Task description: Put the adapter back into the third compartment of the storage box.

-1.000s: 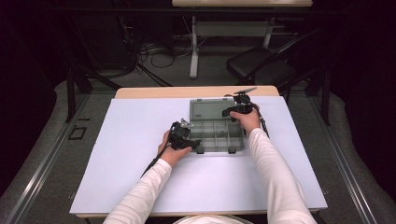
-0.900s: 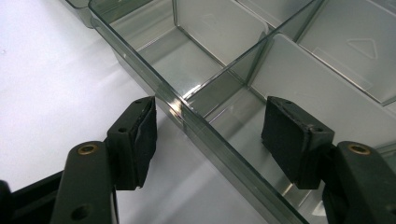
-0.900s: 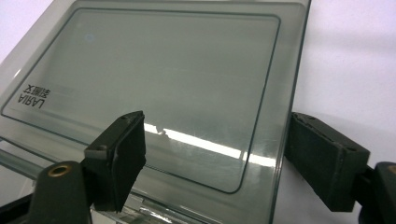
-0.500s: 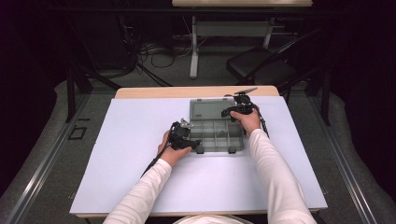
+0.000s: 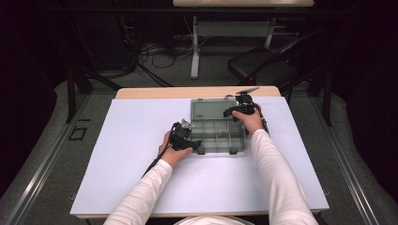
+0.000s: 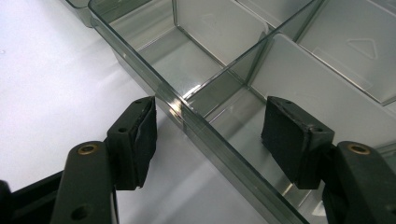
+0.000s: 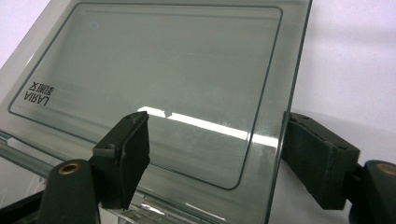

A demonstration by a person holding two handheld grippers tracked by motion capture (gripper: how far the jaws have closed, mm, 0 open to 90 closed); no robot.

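A clear grey compartment box (image 5: 217, 136) lies on the white table top (image 5: 141, 122), with its lid (image 5: 209, 108) open toward the far side. My left gripper (image 5: 195, 144) is open at the box's near left corner. In the left gripper view its jaws (image 6: 217, 135) stand one on each side of the box's side wall (image 6: 196, 119), neither pad touching it. My right gripper (image 5: 230, 111) is open at the lid's right side. The right gripper view has the lid (image 7: 154, 70) between the jaws (image 7: 215, 149), its edge close to the right pad.
Dividers (image 6: 261, 42) split the box into several compartments; one holds something small and dark (image 5: 222, 134). A wooden strip (image 5: 187, 92) borders the table's far edge. On the floor beyond are a dark chair (image 5: 263, 70), a table leg (image 5: 195, 51) and cables (image 5: 155, 51).
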